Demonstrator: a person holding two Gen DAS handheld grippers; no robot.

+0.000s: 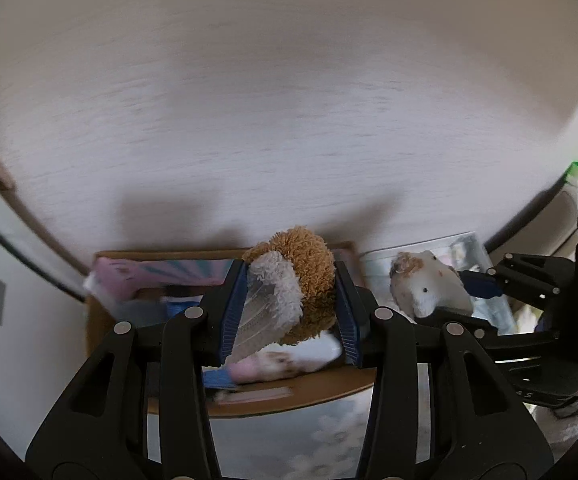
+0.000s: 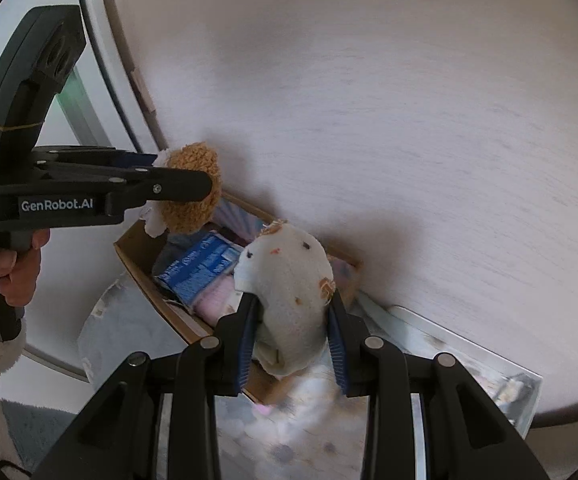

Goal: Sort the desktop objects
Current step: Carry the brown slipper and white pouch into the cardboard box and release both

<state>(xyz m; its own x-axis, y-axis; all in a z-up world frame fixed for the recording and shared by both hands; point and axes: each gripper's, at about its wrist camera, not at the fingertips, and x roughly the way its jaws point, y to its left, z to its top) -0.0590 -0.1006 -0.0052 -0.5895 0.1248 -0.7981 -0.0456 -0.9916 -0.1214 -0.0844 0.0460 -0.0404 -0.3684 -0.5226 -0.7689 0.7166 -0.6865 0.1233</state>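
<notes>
My left gripper (image 1: pixel 289 304) is shut on a brown and white plush toy (image 1: pixel 301 276) and holds it above an open cardboard box (image 1: pixel 101 320). The same toy (image 2: pixel 193 188) and the left gripper (image 2: pixel 181 184) also show in the right wrist view, over the box (image 2: pixel 137 264). My right gripper (image 2: pixel 291 332) is shut on a white plush toy with brown spots (image 2: pixel 289 292), held over the box's near right end. That white toy (image 1: pixel 429 284) and the right gripper (image 1: pixel 473 292) show at the right of the left wrist view.
The box holds a blue packet (image 2: pixel 197 268), pink soft items (image 2: pixel 213 300) and a pink striped pack (image 1: pixel 157 276). A clear plastic container (image 2: pixel 501 376) stands to the box's right. The pale wood round table (image 1: pixel 289 100) spreads beyond; its edge (image 2: pixel 129 76) curves at left.
</notes>
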